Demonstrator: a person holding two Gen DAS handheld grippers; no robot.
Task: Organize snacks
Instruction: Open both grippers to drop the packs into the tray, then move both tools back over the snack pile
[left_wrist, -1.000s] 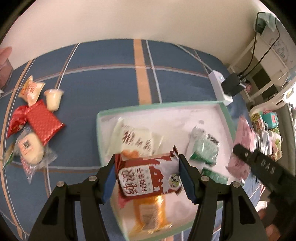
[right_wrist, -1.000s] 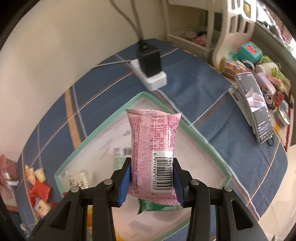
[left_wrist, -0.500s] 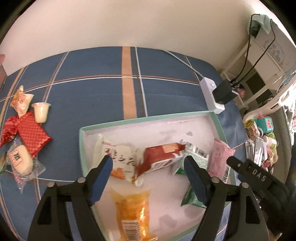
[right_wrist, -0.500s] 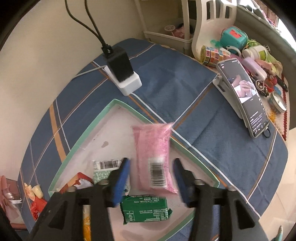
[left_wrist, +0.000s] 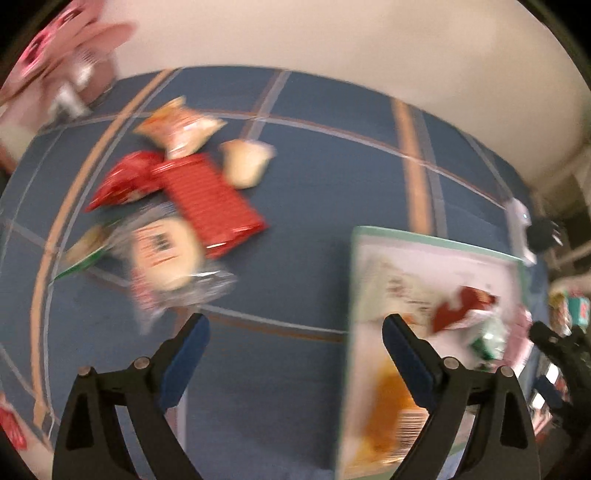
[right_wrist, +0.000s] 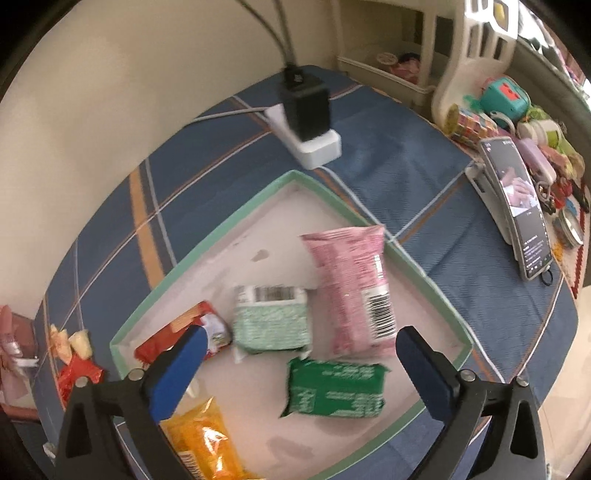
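Jaws on my right gripper (right_wrist: 299, 341) have just been opening and stand wide, nothing between them; the pink packet (right_wrist: 351, 284) lies released in the green-rimmed tray (right_wrist: 207, 236), against its right wall, beside 2 green packets (right_wrist: 271, 319) and a red packet (right_wrist: 184, 332). My left gripper (left_wrist: 293, 332) has likewise just been opening, empty, over the blue cloth (left_wrist: 332, 177). Loose snacks (left_wrist: 192, 199) lie beyond it, blurred.

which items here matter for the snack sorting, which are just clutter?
Job:
tray
pink packet, in tray
dark green packet, in tray
red packet, loose on cloth
jelly cup, loose

Clutter:
phone
power strip
toys
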